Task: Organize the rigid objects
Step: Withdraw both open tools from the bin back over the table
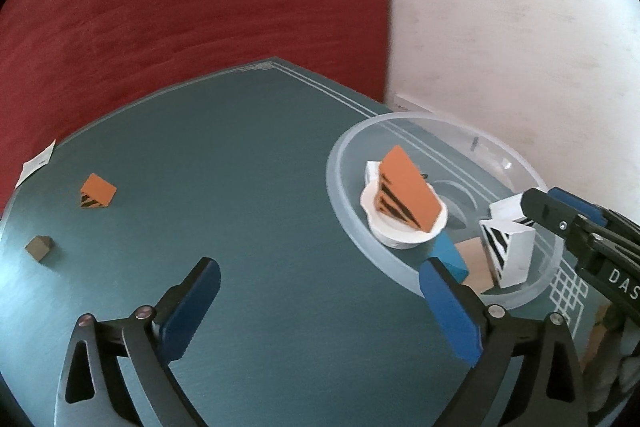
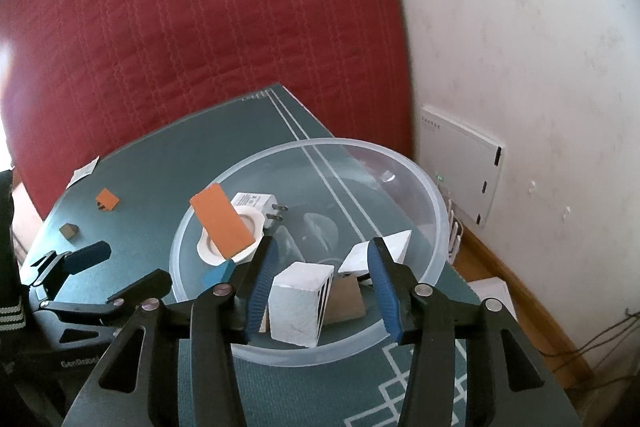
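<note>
Left wrist view: left gripper (image 1: pixel 320 291) spread wide, empty. Right gripper (image 2: pixel 320 283) parted around the white block (image 2: pixel 298 307) inside the clear bowl (image 2: pixel 434 211), pads clear. Remaining orange wedge (image 1: pixel 97 191) on the mat looks light, rigid; grip its flat sides.

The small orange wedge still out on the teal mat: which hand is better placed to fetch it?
Left, probably. The left gripper is open over bare teal mat on the small orange wedge's side. The right gripper is over the clear plastic bowl, straddling a white block.
</note>
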### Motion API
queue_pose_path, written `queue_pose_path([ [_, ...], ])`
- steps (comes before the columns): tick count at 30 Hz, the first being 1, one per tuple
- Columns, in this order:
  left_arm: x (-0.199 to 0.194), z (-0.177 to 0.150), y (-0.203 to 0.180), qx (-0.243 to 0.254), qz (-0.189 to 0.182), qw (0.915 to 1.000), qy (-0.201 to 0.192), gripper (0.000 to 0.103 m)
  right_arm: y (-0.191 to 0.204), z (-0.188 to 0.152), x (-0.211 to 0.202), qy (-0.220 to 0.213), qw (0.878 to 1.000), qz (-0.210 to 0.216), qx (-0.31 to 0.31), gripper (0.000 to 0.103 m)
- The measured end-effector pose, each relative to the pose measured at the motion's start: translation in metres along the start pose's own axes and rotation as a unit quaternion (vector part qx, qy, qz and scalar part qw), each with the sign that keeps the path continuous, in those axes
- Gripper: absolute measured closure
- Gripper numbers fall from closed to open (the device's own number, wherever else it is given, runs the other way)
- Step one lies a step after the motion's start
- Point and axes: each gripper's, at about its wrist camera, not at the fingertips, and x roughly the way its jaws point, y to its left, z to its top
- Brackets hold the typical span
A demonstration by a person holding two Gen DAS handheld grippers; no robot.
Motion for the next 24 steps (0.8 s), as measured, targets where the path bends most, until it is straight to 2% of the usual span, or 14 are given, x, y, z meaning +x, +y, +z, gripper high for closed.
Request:
queue_pose_path([
  [17,0.028,0.024,0.020,-0.051,0.054,0.9972,0.009,0.001,0.007,-0.006,-0.001,-0.001,1.000,-0.001,-0.021,0.054],
  [24,0.043,0.031,0.023,-0.065,0.091,0.9937,0.013,0.001,0.015,-0.010,-0.005,-0.004,0.999,-0.002,-0.037,0.051],
])
